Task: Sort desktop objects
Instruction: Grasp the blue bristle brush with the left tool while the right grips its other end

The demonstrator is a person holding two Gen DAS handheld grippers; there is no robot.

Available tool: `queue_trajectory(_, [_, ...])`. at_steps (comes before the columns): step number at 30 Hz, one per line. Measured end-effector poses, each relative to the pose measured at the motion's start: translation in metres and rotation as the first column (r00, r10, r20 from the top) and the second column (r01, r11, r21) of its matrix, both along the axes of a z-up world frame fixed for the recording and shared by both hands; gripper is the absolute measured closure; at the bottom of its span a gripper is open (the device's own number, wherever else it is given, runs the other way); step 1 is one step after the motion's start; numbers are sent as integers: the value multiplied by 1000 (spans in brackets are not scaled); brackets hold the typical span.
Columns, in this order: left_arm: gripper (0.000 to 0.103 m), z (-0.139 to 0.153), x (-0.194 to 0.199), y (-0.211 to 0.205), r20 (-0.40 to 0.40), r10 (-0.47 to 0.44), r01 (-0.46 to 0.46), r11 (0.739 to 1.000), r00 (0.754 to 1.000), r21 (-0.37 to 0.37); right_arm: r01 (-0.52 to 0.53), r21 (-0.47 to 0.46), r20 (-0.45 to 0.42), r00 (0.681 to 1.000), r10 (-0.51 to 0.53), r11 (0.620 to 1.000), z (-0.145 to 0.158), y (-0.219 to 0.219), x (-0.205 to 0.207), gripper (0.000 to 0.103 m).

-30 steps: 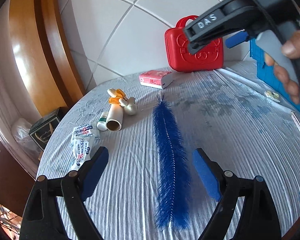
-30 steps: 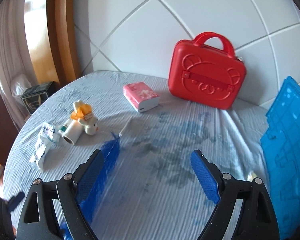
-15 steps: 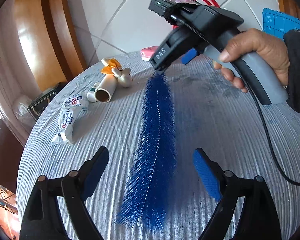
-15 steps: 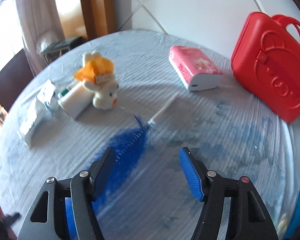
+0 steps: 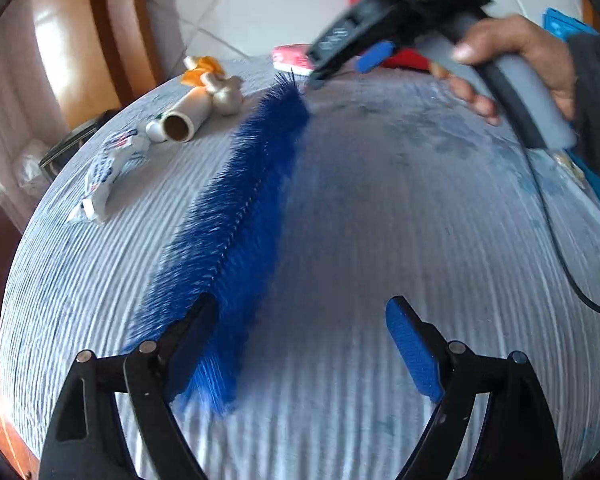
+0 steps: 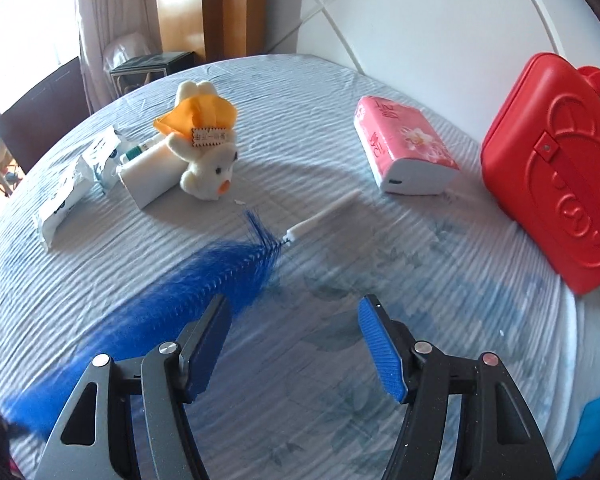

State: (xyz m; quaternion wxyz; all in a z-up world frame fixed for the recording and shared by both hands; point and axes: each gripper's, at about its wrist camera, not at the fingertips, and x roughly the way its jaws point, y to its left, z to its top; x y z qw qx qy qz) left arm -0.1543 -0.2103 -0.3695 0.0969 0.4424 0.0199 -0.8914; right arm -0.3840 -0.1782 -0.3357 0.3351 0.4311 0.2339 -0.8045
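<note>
A long blue bottle brush (image 5: 236,216) lies on the striped tablecloth; it also shows in the right wrist view (image 6: 204,292), with its white handle (image 6: 324,216) pointing toward the pink tissue pack (image 6: 404,148). My left gripper (image 5: 300,344) is open and empty, low over the brush's near end; its left finger overlaps the bristles. My right gripper (image 6: 294,344) is open and empty, just above the cloth near the brush's handle end; it also shows in the left wrist view (image 5: 342,68). A plush rabbit (image 6: 204,156) lies beside a white tube (image 6: 152,176).
A red case (image 6: 556,184) stands at the back right by the wall. White packets (image 6: 76,180) lie at the left. A blue mat (image 5: 568,28) lies at the right. The table edge (image 5: 24,240) curves round the left, with a dark box (image 6: 152,68) beyond.
My right gripper has moved down and toward the brush's handle end, its jaws a little narrower. My left gripper has moved forward and right, so the brush's near end is now by its left finger.
</note>
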Motion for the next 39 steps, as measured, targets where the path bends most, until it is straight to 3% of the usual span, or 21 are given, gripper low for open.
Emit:
queue_trajectory(4, [16, -2, -15, -61, 7, 148, -148, 989, 989, -25, 11, -23, 7, 1000, -11, 1000, -2, -11, -14, 36])
queue_trajectory(9, [16, -1, -13, -88, 13, 199, -198, 979, 980, -46, 23, -20, 30, 999, -22, 1000, -9, -68, -47, 36])
queue_trajectory(12, [16, -1, -6, -88, 19, 189, -189, 982, 982, 6, -10, 110, 52, 999, 5, 994, -33, -110, -70, 36])
queue_trajectory(14, [16, -1, -5, -81, 20, 155, -155, 988, 988, -14, -42, 189, 42, 999, 35, 981, -49, -126, -76, 37])
queue_trajectory(15, [16, -2, -5, -76, 28, 135, -133, 990, 990, -41, -51, 177, 29, 999, 46, 983, -47, -128, -77, 37])
queue_trajectory(19, [16, -2, -8, -86, 25, 121, -119, 989, 992, -83, -96, 290, 70, 994, 79, 952, -47, -117, -66, 34])
queue_trajectory(24, [16, -1, -20, -128, 14, 168, -166, 981, 986, -102, -77, 418, 108, 994, 35, 905, -35, -44, -26, 34])
queue_trajectory(25, [16, 0, -21, -135, 9, 171, -170, 981, 985, -94, -46, 407, 117, 993, -2, 912, -30, -26, -19, 34])
queue_trajectory(28, [16, 8, -22, -140, -27, 138, -140, 988, 990, -64, 79, 232, 122, 986, -110, 970, 3, 27, 0, 34])
queue_trajectory(30, [16, 16, -21, -136, -52, 76, -77, 997, 996, -26, 88, 102, 143, 985, -102, 991, 16, 51, 15, 34])
queue_trajectory(32, [16, 23, -24, -129, -75, -17, 15, 1000, 997, -25, 41, 73, 98, 994, -48, 996, 16, 57, 32, 34])
queue_trajectory(35, [16, 32, -37, -116, -98, -127, 114, 986, 987, -123, -5, 75, 97, 995, -2, 997, 4, 54, 39, 34])
queue_trajectory(39, [16, 40, -57, -111, -102, -260, 247, 961, 960, -121, 135, 4, 220, 967, -132, 991, -24, 48, 29, 34])
